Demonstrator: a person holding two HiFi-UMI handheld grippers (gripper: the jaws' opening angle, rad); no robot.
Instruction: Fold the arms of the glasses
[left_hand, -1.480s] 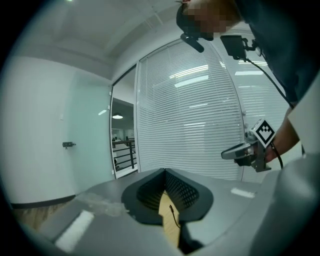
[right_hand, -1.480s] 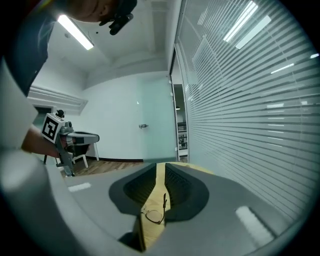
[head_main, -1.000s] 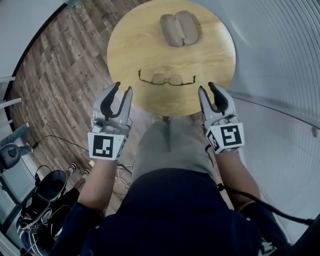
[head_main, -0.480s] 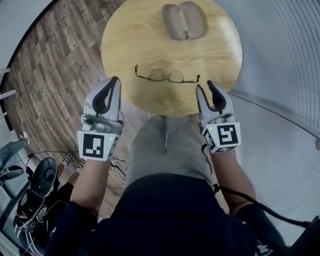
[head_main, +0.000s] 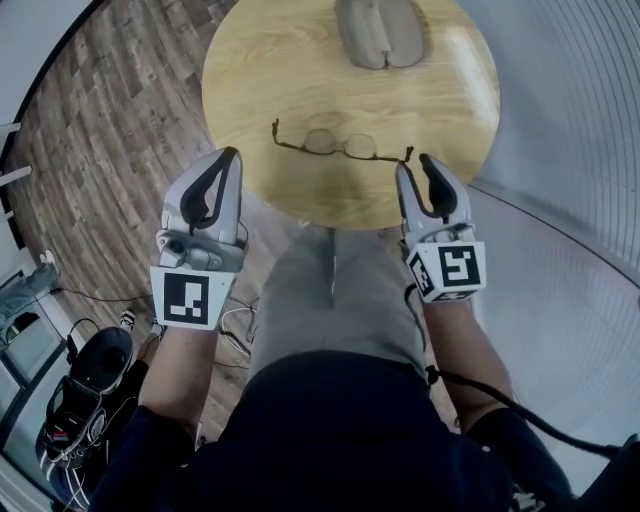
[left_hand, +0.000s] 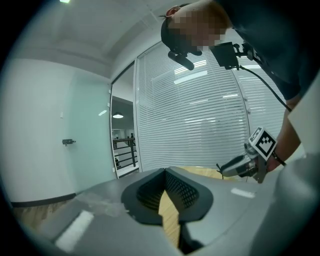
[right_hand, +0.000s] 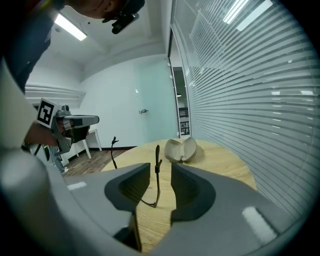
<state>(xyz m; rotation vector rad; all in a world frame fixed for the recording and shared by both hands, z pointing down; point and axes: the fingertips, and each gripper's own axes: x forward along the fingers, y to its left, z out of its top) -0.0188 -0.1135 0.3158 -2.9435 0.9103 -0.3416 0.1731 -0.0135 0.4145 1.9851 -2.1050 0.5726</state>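
Glasses (head_main: 340, 147): lying unfolded, upper centre, on counter (head_main: 270, 80). Right tool (head_main: 415, 168): jaws just opening, straddling the right-hand arm without gripping. Approach step; next, swinging that arm inward gently. Left tool (head_main: 226, 158): clenched, empty.

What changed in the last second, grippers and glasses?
The right hand-held gripper moved in on the glasses, its jaws just opening; one temple now shows in their gap, ungripped. The left hand-held gripper had its jaws apart; now they are together, empty. Glasses, case and table stayed put.
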